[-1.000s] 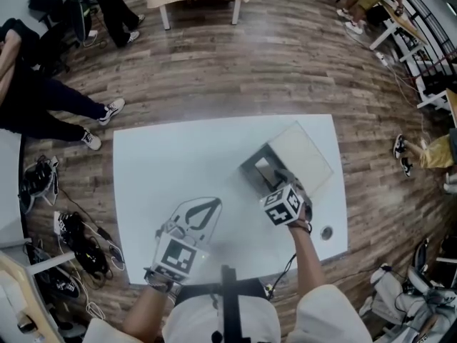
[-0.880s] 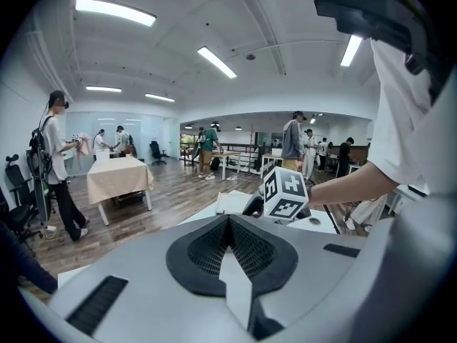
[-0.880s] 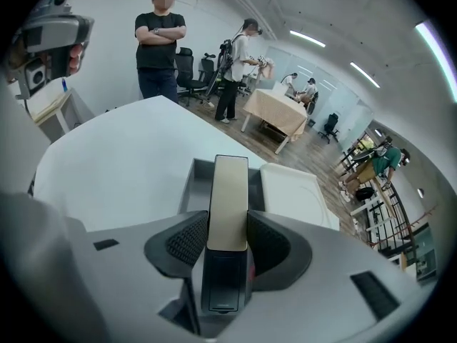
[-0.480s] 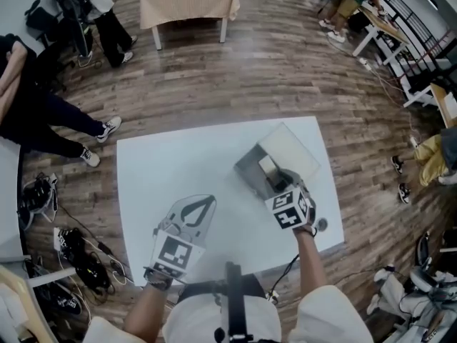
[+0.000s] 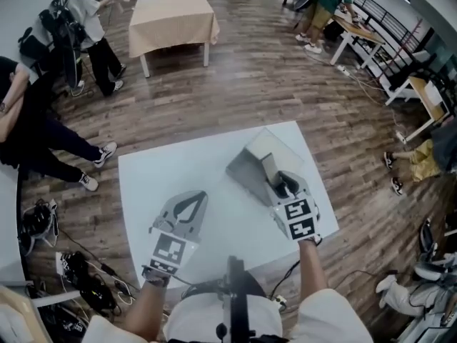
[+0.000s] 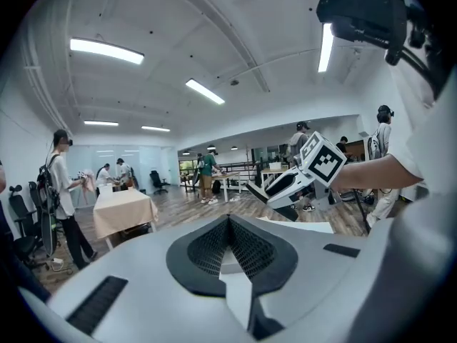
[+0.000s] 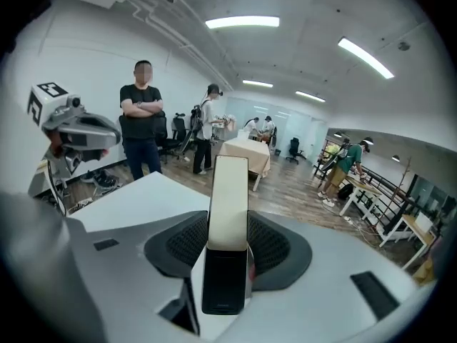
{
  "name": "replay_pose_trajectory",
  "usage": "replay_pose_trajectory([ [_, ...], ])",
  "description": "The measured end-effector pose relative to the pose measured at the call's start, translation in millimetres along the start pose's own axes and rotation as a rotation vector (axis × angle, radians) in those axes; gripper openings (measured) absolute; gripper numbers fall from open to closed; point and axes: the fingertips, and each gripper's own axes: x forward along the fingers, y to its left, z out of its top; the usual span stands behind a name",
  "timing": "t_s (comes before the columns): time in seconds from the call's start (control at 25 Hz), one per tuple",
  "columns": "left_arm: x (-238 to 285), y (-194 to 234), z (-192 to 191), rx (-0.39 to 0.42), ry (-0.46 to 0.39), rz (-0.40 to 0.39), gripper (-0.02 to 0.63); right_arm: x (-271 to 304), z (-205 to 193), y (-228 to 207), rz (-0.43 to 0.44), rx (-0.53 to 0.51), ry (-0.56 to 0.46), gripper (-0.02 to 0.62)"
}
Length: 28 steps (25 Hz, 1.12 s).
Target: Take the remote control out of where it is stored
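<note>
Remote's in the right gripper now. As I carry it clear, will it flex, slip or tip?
Probably stiff: the remote stands straight, with no sag, in the right gripper. Its faces look smooth, so it may slip under a light squeeze. Much of its length sticks out past the jaws, so it might pivot if swung fast.

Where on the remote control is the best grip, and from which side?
Grip the remote control across its two long edges at the dark end, approaching end-on along its length, as the right hand-held gripper does. It is a slim straight bar, so those edges are parallel.
</note>
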Motion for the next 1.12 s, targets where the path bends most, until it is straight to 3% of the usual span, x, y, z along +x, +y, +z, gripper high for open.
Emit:
replay_pose_trajectory([
  [0.44, -51, -3, 56, 0.074, -0.114, 0.030, 0.000, -120, 56, 16, -0.015, 0.112, -0.262, 0.179],
  [0.72, -56, -21, 90, 0.122, -0.214, 0.019, 0.000, -183, 76, 20, -0.016, 0.150, -0.418, 0.179],
  [1.12, -53, -28, 86, 0.120, -0.206, 0.003, 0.000, -212, 77, 19, -0.067, 0.137, -0.472, 0.178],
])
